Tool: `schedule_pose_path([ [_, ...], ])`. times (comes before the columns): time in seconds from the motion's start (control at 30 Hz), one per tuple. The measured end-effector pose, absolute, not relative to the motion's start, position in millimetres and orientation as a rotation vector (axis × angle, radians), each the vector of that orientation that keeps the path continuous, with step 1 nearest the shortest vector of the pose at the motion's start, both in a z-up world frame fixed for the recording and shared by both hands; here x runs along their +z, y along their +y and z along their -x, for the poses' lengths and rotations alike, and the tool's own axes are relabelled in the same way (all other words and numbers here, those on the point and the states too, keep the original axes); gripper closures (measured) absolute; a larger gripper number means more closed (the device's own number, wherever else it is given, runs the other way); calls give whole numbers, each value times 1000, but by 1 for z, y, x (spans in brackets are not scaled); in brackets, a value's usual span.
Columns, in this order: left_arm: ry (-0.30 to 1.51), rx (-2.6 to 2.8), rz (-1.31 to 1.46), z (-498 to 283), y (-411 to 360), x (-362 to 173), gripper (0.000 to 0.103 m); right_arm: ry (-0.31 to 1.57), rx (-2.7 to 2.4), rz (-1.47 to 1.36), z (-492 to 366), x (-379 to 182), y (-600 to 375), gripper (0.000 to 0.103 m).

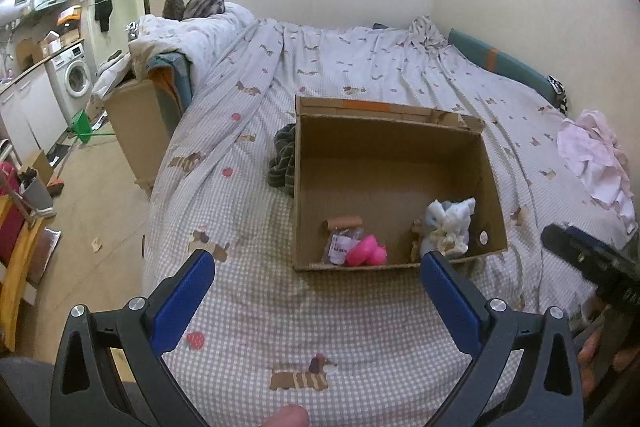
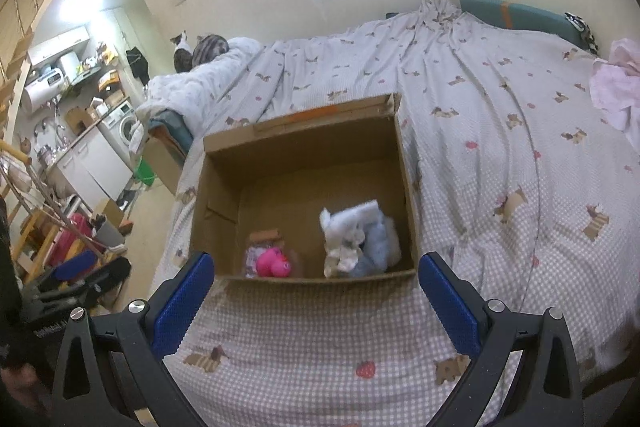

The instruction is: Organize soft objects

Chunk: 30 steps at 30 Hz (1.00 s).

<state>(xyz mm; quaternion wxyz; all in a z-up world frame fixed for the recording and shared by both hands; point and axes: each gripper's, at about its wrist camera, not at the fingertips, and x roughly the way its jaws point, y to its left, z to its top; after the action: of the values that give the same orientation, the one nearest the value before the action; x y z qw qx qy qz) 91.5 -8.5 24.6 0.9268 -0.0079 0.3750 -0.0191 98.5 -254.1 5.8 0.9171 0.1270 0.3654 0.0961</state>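
Left wrist view: left claw [image 1: 316, 271] has its blue pads spread wide with nothing between them, hovering over the bed [image 1: 248, 307] short of the cardboard box [image 1: 494, 195].
Right wrist view: right claw [image 2: 316, 273] likewise spread apart and empty, at the box's near wall.
Box: open-topped, resting on the checked bedcover.
Soft objects in box: pale blue and white plush bundle [image 2: 360, 239] in the near right corner; pink toy [image 2: 274, 263] beside a small packet [image 1: 340, 247] near the front wall.
Outside box: dark striped cloth [image 1: 283, 159] against its left wall; pink clothes [image 1: 596, 163] lie well apart at the bed's right edge.
Far end: two cats [image 1: 192, 1] on the bedding.
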Motion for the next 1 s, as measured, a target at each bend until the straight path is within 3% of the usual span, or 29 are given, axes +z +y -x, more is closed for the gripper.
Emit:
schedule_pose_path([
  [1.0,813,-7,63,-92,-4,6,0,768,152,-183,-99,-8,-242,0],
])
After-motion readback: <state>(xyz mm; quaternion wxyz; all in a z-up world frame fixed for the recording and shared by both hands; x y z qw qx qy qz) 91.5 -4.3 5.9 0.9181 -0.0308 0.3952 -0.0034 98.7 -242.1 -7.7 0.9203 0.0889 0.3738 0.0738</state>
